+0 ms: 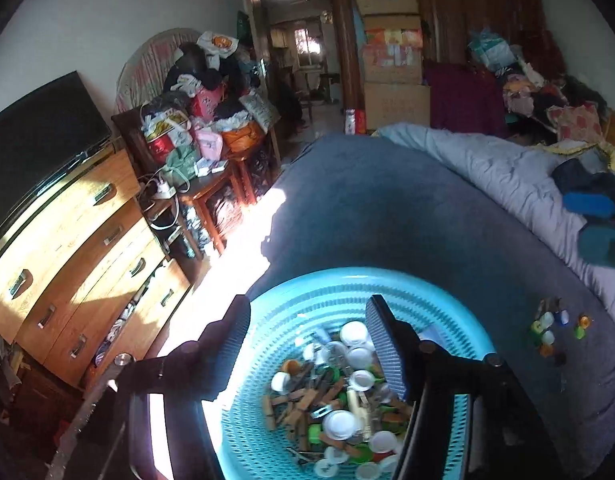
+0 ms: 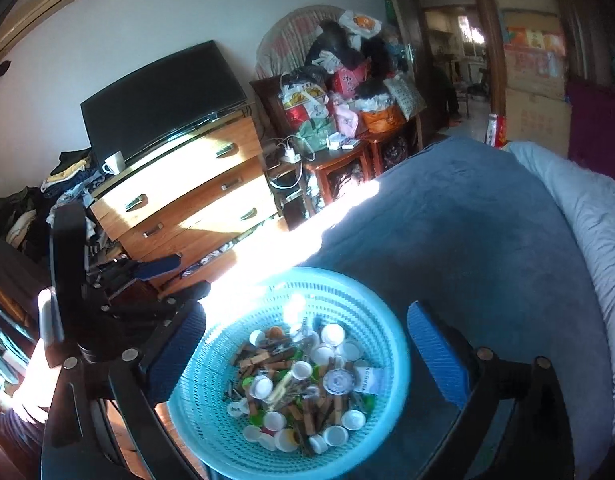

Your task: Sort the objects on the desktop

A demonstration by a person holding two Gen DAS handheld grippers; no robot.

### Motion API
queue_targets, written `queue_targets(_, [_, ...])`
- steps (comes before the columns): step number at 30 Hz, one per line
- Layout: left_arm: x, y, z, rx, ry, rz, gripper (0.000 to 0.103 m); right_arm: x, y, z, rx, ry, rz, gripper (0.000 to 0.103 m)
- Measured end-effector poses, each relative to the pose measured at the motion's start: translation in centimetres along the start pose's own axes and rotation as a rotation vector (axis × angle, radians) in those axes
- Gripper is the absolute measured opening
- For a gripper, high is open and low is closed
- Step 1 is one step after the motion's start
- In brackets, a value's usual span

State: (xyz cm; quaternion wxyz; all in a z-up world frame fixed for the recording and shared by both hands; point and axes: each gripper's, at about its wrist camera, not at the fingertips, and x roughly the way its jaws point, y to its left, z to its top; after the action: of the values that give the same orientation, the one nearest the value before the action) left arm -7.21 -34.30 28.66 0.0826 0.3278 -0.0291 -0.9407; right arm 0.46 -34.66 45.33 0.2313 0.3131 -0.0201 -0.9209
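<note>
A turquoise perforated basket (image 1: pixel 459 320) (image 2: pixel 211 408) sits on a dark blue blanket (image 1: pixel 387 208) (image 2: pixel 467 232). It holds a mixed heap of white bottle caps (image 1: pixel 339 424) (image 2: pixel 333 334), wooden clothespins (image 1: pixel 303 400) (image 2: pixel 263 360) and green caps. Above the heap, my left gripper (image 1: pixel 307 308) is open with nothing between its fingers. My right gripper (image 2: pixel 305 312) stands wide open, its blue pads (image 2: pixel 435 352) on either side of the basket, touching nothing. A small group of loose coloured caps (image 1: pixel 555 332) lies on the blanket to the right of the basket.
A wooden chest of drawers (image 1: pixel 87 248) (image 2: pixel 195 200) with a dark TV (image 2: pixel 163 96) on top stands left of the bed. A cluttered side table (image 1: pixel 195 140) is beyond it. A grey duvet (image 1: pixel 507 176) lies at the right, and cardboard boxes (image 1: pixel 391 60) are stacked at the back.
</note>
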Motion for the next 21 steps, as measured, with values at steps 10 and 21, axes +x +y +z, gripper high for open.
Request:
queue_targets(10, [-0.5, -23.9, -9.7, 0.154, 0.033, -0.276, 0.103, -9.8, -15.1, -24.5, 0.072, 0.158, -0.596, 0.103])
queue_targets(21, [14.7, -29.8, -19.6, 0.148, 0.274, -0.044, 0.103, -11.1, -24.2, -42.0, 0.409, 0.209, -0.711, 0.103])
